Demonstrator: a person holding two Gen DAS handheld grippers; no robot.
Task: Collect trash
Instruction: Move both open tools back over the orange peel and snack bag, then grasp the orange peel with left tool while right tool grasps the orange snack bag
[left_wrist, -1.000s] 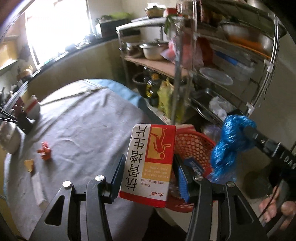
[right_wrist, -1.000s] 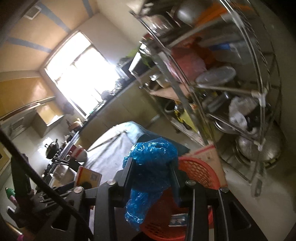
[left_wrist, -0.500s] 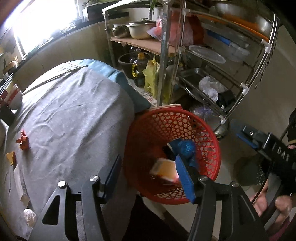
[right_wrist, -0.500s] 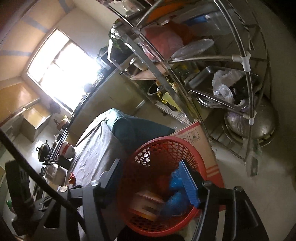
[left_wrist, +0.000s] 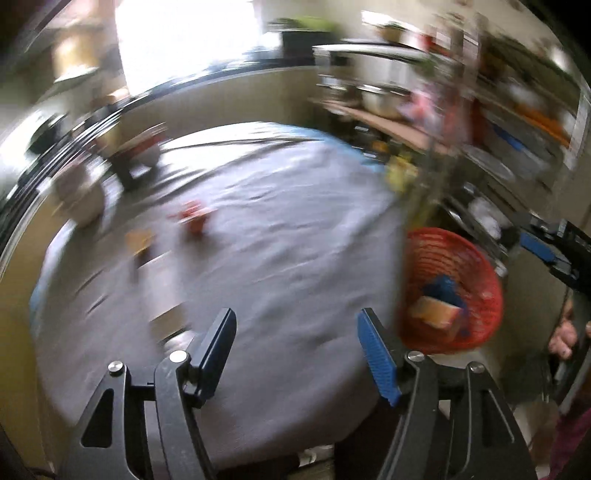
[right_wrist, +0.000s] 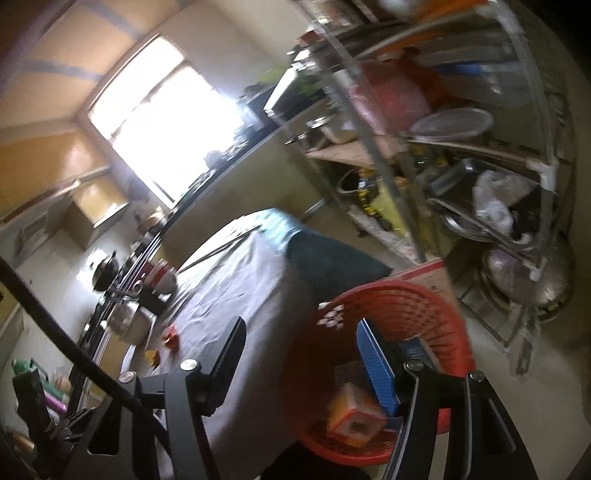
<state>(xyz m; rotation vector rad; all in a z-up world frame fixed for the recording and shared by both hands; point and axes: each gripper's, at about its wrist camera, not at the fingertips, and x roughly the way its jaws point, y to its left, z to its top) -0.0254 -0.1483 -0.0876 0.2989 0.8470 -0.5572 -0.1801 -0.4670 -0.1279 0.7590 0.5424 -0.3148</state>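
Note:
The left wrist view is smeared by motion. My left gripper (left_wrist: 295, 313) hangs over the grey tablecloth (left_wrist: 280, 236), its jaws opening with nothing between them. A red scrap (left_wrist: 194, 218), a yellow scrap (left_wrist: 138, 240) and a pale paper strip (left_wrist: 166, 317) lie on the cloth to its left. The red basket (left_wrist: 480, 266) stands off the table's right edge and holds the red-and-yellow box (left_wrist: 434, 314) and the blue plastic bag (left_wrist: 443, 288). My right gripper (right_wrist: 301, 323) stands open and empty over the basket (right_wrist: 406, 291), with the box (right_wrist: 354, 413) below it.
A metal rack (right_wrist: 461, 147) full of pots, trays and bags stands right behind the basket. A cardboard box (right_wrist: 424, 273) sits between them. Bowls and a pot (left_wrist: 81, 199) crowd the table's left side. A person's hand (left_wrist: 561, 339) shows at the right edge.
The left gripper let the box drop into the basket and the right gripper let the blue bag drop in. The left gripper then swung left over the table.

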